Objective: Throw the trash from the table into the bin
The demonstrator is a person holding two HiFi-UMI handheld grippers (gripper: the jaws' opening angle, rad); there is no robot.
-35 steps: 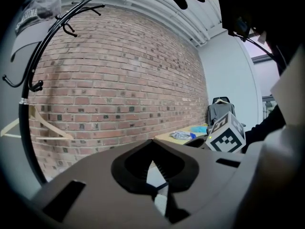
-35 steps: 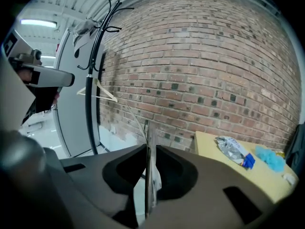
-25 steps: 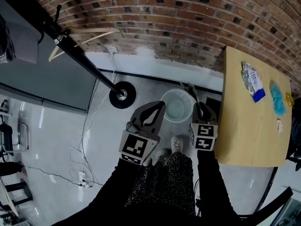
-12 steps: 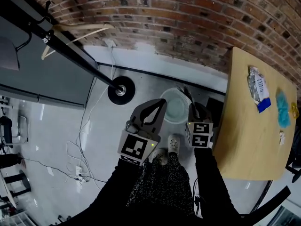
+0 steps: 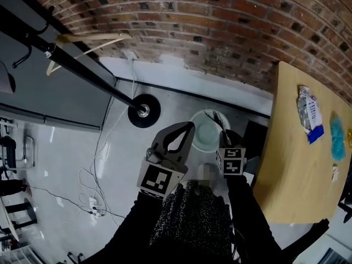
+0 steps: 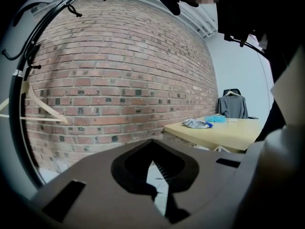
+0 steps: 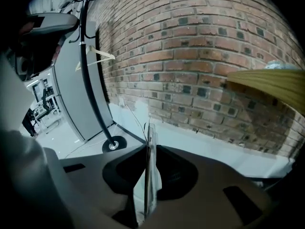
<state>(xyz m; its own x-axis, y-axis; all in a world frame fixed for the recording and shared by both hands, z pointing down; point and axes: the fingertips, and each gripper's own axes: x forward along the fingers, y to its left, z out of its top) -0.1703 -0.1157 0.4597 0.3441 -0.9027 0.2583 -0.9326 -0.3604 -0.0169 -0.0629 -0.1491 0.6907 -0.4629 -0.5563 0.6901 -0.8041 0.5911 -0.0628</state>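
Observation:
In the head view a white mesh bin [image 5: 203, 137] stands on the floor beside the wooden table [image 5: 297, 169]. My right gripper [image 5: 224, 130] is above the bin's right rim, shut on a thin clear plastic wrapper [image 5: 214, 116] that sticks out past the tips over the bin. The right gripper view shows that wrapper [image 7: 150, 133] edge-on, pinched in my right gripper [image 7: 147, 149]. My left gripper [image 5: 190, 126] is shut and holds nothing, level with the bin's left rim. On the table lie a silver-blue packet [image 5: 309, 112], a blue crumpled piece [image 5: 336, 132] and a small white scrap [image 5: 334, 172].
A coat stand's round base [image 5: 143, 112] sits left of the bin, its black pole rising to the upper left with a wooden hanger [image 5: 82, 40]. A brick wall [image 5: 220, 26] runs behind. Cables [image 5: 94, 202] trail on the floor at left. A dark box [image 5: 254, 137] sits under the table.
Both grippers have sunk lower. The right one, still shut on the wrapper, has dropped closer to the bin's rim. The table has slid to the right in the head view.

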